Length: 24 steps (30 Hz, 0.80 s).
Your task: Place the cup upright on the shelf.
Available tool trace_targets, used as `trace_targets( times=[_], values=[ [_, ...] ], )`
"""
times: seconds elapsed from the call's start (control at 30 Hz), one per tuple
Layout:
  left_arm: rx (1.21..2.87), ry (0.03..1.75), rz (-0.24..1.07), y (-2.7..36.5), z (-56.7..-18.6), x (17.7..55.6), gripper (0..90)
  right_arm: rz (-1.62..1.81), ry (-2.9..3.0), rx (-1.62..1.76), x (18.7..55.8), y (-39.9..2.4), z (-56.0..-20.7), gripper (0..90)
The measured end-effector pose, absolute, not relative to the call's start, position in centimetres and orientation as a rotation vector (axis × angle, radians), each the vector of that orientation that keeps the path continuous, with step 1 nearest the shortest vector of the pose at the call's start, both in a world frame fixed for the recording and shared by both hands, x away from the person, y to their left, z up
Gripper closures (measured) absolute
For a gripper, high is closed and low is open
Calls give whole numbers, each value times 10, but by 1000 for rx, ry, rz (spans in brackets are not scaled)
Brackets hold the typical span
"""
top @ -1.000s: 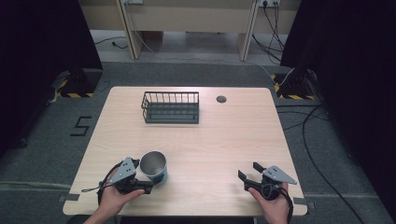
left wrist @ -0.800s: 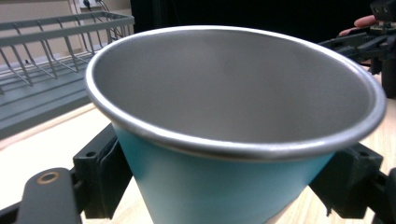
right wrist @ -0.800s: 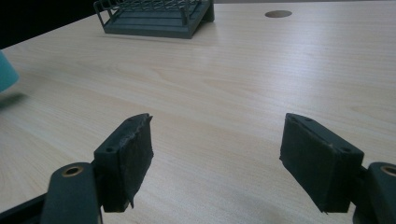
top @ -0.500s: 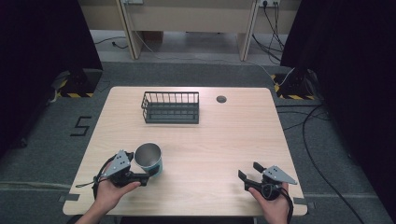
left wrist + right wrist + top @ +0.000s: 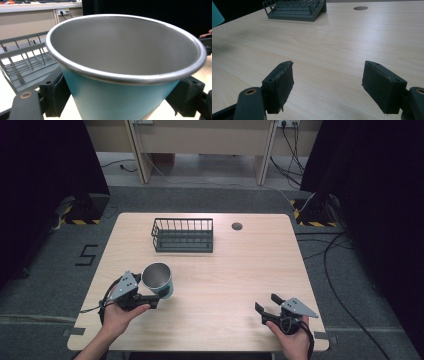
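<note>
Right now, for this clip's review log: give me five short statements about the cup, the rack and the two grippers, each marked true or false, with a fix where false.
1. The left gripper grips the cup by its blue wall. True.
2. The cup holds liquid. False: in the left gripper view its metal inside looks bare.
3. The right gripper is shut on a lid. False: its jaws stand wide apart over bare table.
4. The wire rack has nothing in it. True.
5. The cup sits inside the rack. False: it is nearer the person, apart from the rack, at the left gripper.
</note>
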<state>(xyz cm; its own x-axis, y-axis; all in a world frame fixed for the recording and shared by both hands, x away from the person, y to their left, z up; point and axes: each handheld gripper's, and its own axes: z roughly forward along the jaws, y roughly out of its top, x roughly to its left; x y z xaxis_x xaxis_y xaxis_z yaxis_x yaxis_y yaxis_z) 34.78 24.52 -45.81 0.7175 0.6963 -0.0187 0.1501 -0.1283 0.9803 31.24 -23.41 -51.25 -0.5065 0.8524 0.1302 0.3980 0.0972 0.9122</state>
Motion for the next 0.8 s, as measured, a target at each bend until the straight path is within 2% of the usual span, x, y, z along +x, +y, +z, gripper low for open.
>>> trace_targets(
  times=[0.8],
  values=[
    [1628,707,601,239,-438,384,163,1399,1944,1222,313,-234,-513,259]
  ],
)
